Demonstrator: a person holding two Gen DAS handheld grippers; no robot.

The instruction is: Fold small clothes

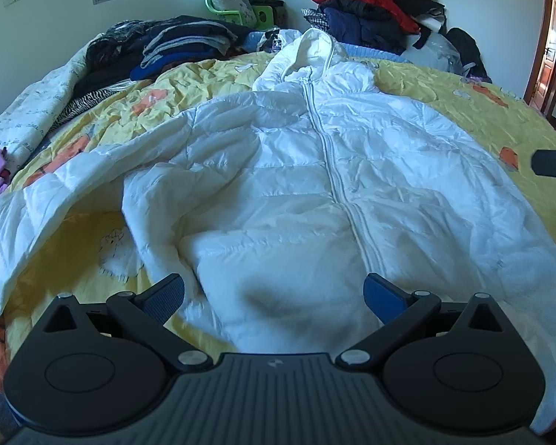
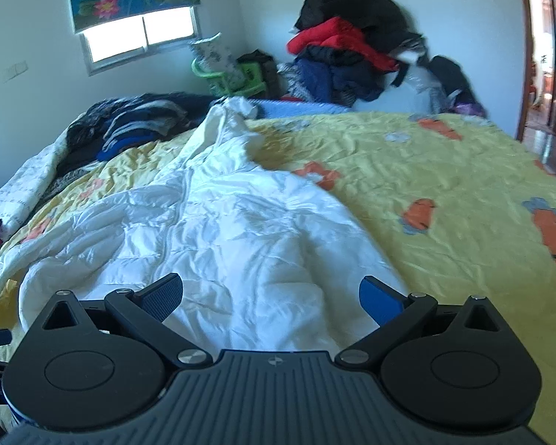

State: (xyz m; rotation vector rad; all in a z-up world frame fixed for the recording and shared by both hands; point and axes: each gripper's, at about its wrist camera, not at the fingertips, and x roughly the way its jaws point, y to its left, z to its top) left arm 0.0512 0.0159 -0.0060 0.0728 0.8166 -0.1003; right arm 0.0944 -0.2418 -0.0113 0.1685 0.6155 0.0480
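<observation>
Two grippers, both with jaws spread wide and nothing between them. Your left gripper (image 1: 274,296) hangs low over the hem of the white puffer jacket (image 1: 315,170), which lies front-up and zipped on the yellow quilt (image 1: 463,85). From the left wrist view the zipper (image 1: 330,148) runs from about 6 o'clock up toward 12 o'clock, ending at the hood (image 1: 311,52) at the far side of the bed. One sleeve (image 1: 66,193) trails off toward 9 o'clock, rumpled and folded partly under the body. At 3 o'clock, at the frame edge, you can see a dark piece of the other tool.

Your right gripper (image 2: 270,296) sits over the jacket's hem corner (image 2: 278,296) on your right-hand side; in its view the jacket (image 2: 222,230) fills the area from 6 to 10 o'clock, and bare quilt (image 2: 444,185) with orange carrot prints spreads from 1 to 4 o'clock. Whether either set of fingertips touches the fabric, you cannot tell.

Folded dark clothes (image 1: 174,48) lie stacked at 11 o'clock on the bed. A heap of red, navy and black garments (image 2: 352,55) is piled against the wall at 1 o'clock. A window (image 2: 141,37) with a lotus-print blind is at 11 o'clock, and an open doorway (image 2: 541,55) at 2 o'clock.
</observation>
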